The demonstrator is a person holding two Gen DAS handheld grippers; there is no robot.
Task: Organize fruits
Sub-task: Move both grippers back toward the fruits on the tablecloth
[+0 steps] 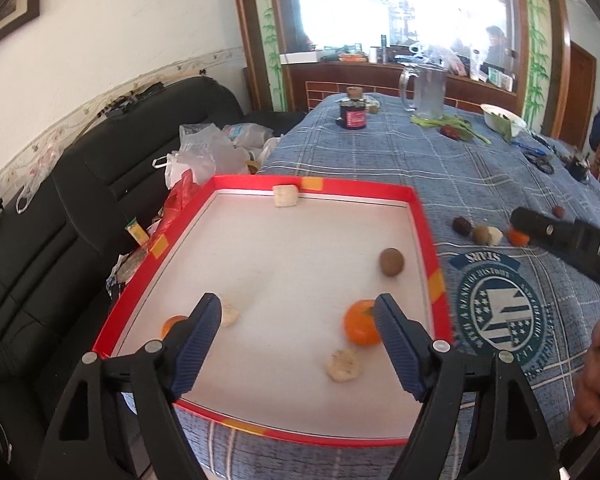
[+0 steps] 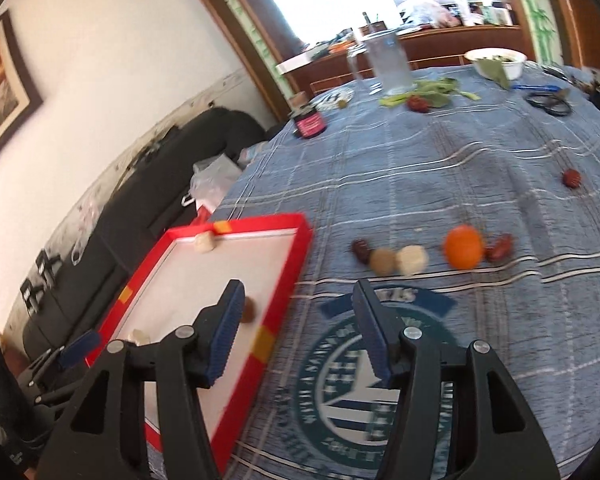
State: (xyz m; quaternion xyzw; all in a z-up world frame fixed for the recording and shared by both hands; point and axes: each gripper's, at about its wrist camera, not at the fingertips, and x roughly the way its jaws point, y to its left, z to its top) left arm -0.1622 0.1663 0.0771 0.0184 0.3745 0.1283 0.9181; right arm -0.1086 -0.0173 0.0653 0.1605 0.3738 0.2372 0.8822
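My left gripper's point(image 1: 298, 312) fingers are spread, empty, over the red-rimmed white tray point(image 1: 420, 216) (round orange tangerine point(image 1: 360, 322) inside); right gripper point(image 2: 298, 304) spread too, its blurred view suggesting nothing held.

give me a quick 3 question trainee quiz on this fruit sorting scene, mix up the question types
1. True or false: the left gripper is shut on an orange.
2. Multiple choice: where does the row of loose fruit with the orange lie? A) inside the red tray B) on the blue cloth beside the tray C) on the black sofa
3. Fill in: the right gripper holds ____.

Key
1. False: its jaws are open, with an orange lying in the tray by one finger.
2. B
3. Nothing: its jaws are open and empty.
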